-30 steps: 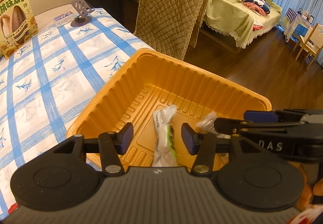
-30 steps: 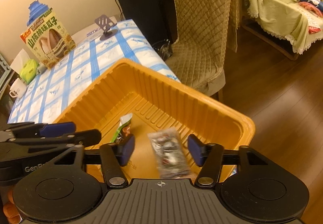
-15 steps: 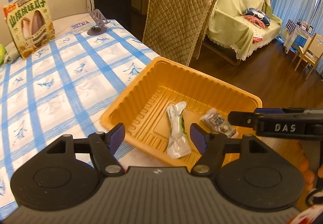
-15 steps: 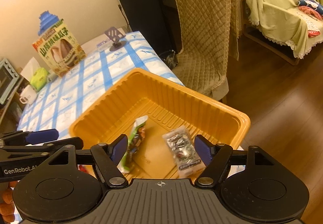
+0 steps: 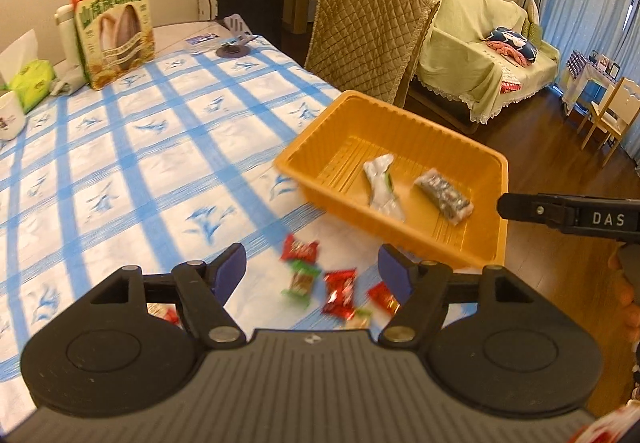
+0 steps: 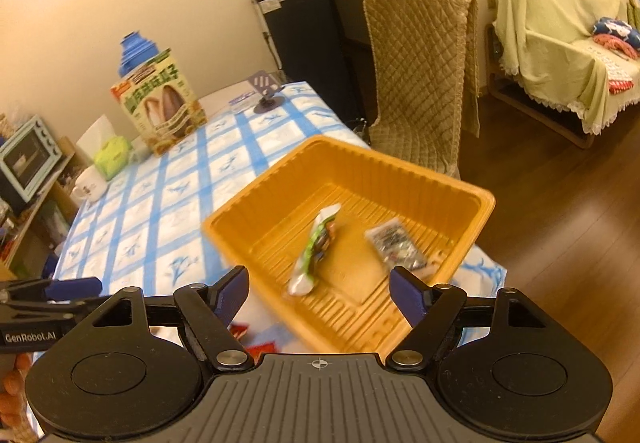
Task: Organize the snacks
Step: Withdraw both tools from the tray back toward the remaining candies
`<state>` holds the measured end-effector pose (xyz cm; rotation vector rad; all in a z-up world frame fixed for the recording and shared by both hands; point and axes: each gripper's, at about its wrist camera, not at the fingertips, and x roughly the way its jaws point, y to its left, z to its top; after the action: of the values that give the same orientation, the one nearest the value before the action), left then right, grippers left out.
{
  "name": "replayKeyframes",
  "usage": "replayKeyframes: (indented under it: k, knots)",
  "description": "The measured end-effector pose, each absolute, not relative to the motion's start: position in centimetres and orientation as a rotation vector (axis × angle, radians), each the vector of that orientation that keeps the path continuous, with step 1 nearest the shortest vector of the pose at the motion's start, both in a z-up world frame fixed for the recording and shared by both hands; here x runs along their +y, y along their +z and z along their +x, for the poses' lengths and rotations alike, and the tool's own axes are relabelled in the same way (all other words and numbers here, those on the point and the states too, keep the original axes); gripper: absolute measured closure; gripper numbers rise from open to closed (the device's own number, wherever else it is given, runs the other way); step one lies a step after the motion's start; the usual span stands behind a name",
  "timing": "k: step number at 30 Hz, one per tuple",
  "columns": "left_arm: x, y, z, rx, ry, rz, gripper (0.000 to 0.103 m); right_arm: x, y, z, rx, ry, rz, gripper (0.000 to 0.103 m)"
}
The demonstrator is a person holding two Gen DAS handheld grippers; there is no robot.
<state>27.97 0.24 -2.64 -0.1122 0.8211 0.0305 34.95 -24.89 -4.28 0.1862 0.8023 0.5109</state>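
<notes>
An orange plastic tray (image 5: 472,157) (image 6: 420,175) sits at the table's near right corner. In it lie a white-green snack packet (image 5: 382,187) (image 6: 316,249) and a dark clear-wrapped snack (image 5: 444,195) (image 6: 394,243). Several small red and green wrapped snacks (image 5: 338,289) lie loose on the cloth in front of the tray, between my fingers. My left gripper (image 5: 312,267) is open and empty above them. My right gripper (image 6: 320,291) is open and empty, above the tray's near edge; it also shows in the left wrist view (image 5: 568,209).
The table has a blue-checked cloth (image 5: 120,147). At its far end stand a sunflower-seed box (image 5: 114,29), a blue bottle, a tissue pack (image 5: 30,81), a mug (image 5: 10,117) and a phone stand (image 5: 236,39). A quilted chair (image 5: 368,35) stands beyond the tray; the floor drops off at right.
Both grippers have drawn back and up from the tray. The loose snacks on the cloth have come into the left wrist view. Both packets stay in the tray.
</notes>
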Motion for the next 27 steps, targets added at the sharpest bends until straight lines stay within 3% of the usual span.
replayKeyframes:
  k: [27]
  knots:
    - [8.4,-4.7,15.5,0.86,0.025,-0.118,0.032,-18.3,-7.2,22.3,0.915,0.504,0.153,0.026]
